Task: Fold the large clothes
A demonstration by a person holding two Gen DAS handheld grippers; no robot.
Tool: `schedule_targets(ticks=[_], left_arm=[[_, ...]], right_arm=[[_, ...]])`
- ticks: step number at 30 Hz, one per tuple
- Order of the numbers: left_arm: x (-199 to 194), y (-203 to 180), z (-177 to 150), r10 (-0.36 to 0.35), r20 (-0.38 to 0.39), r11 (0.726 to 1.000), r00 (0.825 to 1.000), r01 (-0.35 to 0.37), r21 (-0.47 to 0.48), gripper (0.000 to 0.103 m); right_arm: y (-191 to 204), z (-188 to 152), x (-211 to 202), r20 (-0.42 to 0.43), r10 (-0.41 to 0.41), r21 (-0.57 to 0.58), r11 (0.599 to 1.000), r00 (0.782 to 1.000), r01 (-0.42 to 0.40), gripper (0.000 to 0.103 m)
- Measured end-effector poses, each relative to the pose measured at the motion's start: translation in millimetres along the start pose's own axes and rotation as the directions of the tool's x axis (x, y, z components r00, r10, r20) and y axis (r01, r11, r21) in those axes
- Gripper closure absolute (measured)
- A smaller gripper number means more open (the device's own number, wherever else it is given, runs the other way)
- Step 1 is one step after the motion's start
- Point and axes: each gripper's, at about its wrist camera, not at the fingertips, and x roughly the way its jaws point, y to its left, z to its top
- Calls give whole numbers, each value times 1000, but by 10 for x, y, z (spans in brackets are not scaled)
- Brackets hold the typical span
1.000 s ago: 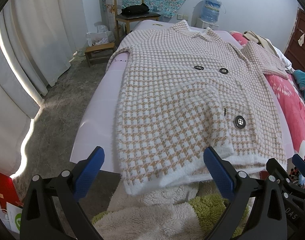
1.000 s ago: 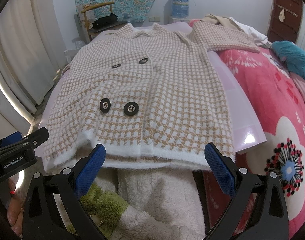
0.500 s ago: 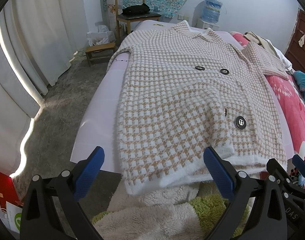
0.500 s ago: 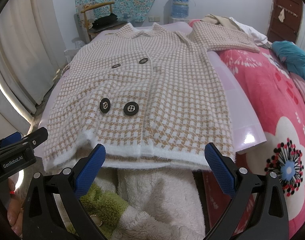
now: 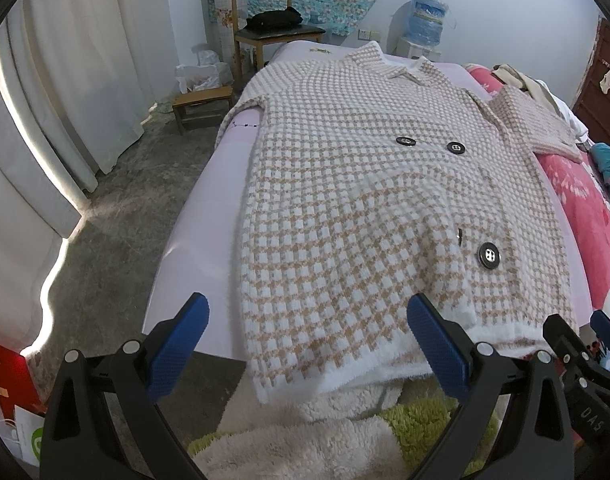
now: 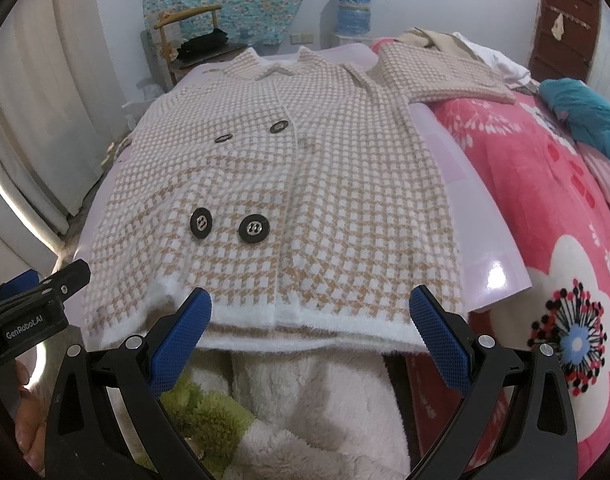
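A large beige and white houndstooth coat (image 5: 365,200) with black buttons lies flat, front up, on a lilac board (image 5: 209,216) over the bed. Its white hem hangs over the near edge. One sleeve (image 6: 437,76) stretches right onto the pink blanket. My left gripper (image 5: 309,344) is open and empty, just short of the hem's left part. My right gripper (image 6: 311,332) is open and empty, just short of the hem's right part (image 6: 305,320). The left gripper also shows at the left edge of the right wrist view (image 6: 29,304).
A pink flowered blanket (image 6: 545,208) covers the bed to the right, with a teal garment (image 6: 585,116) on it. A fluffy white and green fabric (image 6: 305,408) lies under both grippers. A wooden chair (image 5: 277,36), a small stool (image 5: 203,104) and curtains (image 5: 57,92) stand at the left.
Both grippers have stayed almost still and open. The left view has crept very slightly closer to the hem.
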Motion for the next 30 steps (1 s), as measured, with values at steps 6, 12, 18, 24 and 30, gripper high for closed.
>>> schedule_targets(ticks=[6, 12, 18, 24, 30], left_arm=[[94, 44, 161, 25, 12, 1000, 1000, -25, -5, 6], [191, 117, 458, 28, 53, 1000, 998, -28, 9, 6], [314, 101, 702, 16, 73, 998, 997, -21, 64, 5], [425, 90, 954, -9, 101, 996, 995, 0, 90, 5], [545, 210, 1155, -78, 116, 996, 990, 72, 57, 6]], right_arm=[[26, 149, 112, -10, -19, 0, 1000, 1000, 19, 8], [88, 379, 209, -1, -37, -6, 999, 999, 37, 8], [149, 672, 299, 48, -30, -13, 999, 998, 31, 8], [210, 1006, 373, 121, -32, -46, 998, 992, 38, 8], [227, 1308, 455, 177, -25, -83, 996, 984, 41, 8]])
